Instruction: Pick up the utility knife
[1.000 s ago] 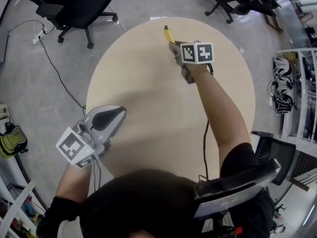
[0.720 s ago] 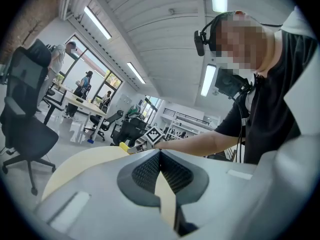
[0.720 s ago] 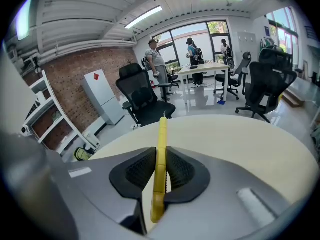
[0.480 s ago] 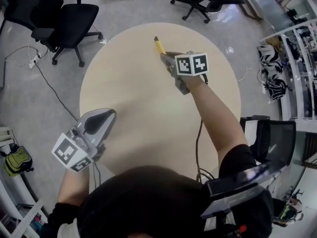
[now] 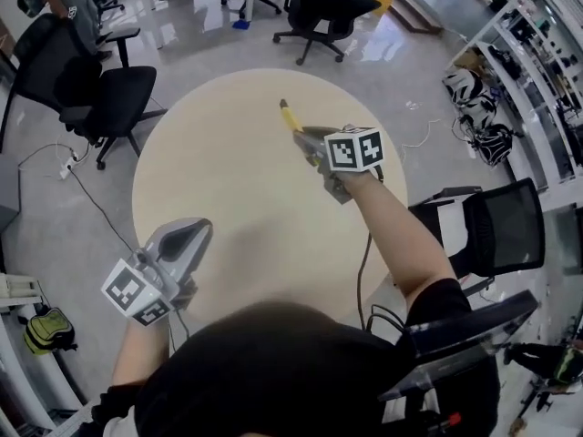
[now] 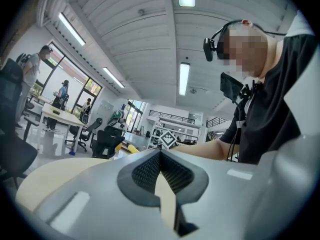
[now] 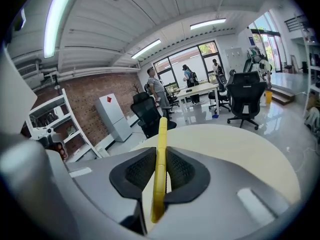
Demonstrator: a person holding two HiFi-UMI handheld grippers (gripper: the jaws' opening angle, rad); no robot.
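Yellow utility knife (image 7: 160, 134) is clamped edge-on in the right tool (image 7: 160, 153), above the round table (image 5: 228, 180). Only a short stretch of its handle is gripped, so it could be levered loose and dropped by a jolt. The left tool (image 6: 160, 154) is closed, empty.

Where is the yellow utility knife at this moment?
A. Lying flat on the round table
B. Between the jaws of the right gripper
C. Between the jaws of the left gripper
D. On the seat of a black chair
B: the right gripper view shows the utility knife clamped between the jaws of the right gripper, while the left gripper has its jaws together on nothing.
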